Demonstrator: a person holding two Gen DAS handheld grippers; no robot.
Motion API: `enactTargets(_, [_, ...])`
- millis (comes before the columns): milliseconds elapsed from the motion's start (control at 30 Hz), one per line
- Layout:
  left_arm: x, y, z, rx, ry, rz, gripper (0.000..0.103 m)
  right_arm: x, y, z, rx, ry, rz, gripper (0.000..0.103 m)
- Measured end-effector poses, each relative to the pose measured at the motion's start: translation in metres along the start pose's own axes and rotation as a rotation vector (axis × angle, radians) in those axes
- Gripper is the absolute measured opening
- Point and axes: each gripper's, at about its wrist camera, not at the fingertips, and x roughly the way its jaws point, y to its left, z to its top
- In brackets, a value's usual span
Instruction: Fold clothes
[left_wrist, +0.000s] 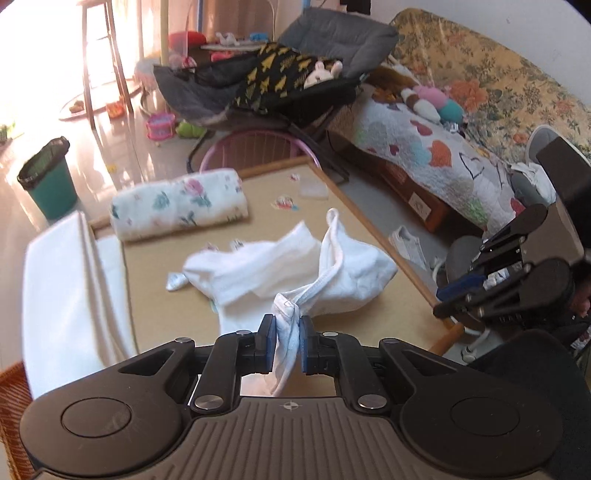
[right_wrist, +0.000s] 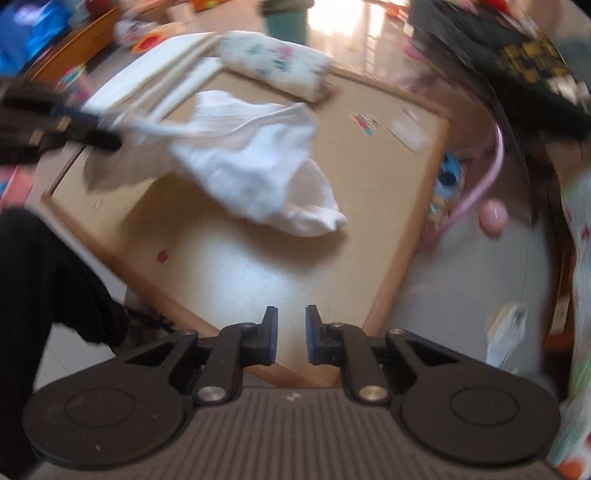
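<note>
Crowding a low wooden table (left_wrist: 369, 229): white garment (left_wrist: 295, 266), floral roll (left_wrist: 181, 205).

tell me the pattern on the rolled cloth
White with pink and teal flowers, clearest in the left wrist view.

1. Your white garment (left_wrist: 291, 266) is soft, matt cotton-like cloth with a ribbed hem.
2. Your bench (left_wrist: 373, 306) has a smooth, matt tan top framed in pale wood.
3. Your left gripper (left_wrist: 287, 345) is matt black plastic with blue rubbery pads and shiny metal pivots.
4. The floral roll (left_wrist: 181, 203) looks like printed, soft cloth.
5. The floor (left_wrist: 122, 140) is glossy tile.
</note>
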Motion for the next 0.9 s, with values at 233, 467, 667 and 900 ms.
enactTargets(233, [-0.059, 0.005, 0.016, 0.019, -0.086, 0.024, 0.013, -0.016, 0.023, 0.012, -0.193, -0.056, -0.044, 0.032])
enactTargets(467, [-0.109, 0.004, 0.031, 0.07, -0.133, 0.029, 0.013, -0.03, 0.048, 0.016, -0.405, -0.068, 0.011, 0.038])
enactTargets(667, [-0.136, 0.005, 0.026, 0.14, -0.07, -0.053, 0.013, -0.04, 0.063, 0.024, -0.595, -0.06, 0.076, 0.038])
enactTargets(900, [-0.139, 0.015, -0.005, 0.201, 0.02, -0.072, 0.013, -0.039, 0.071, 0.055, -0.719, -0.111, 0.073, 0.038])
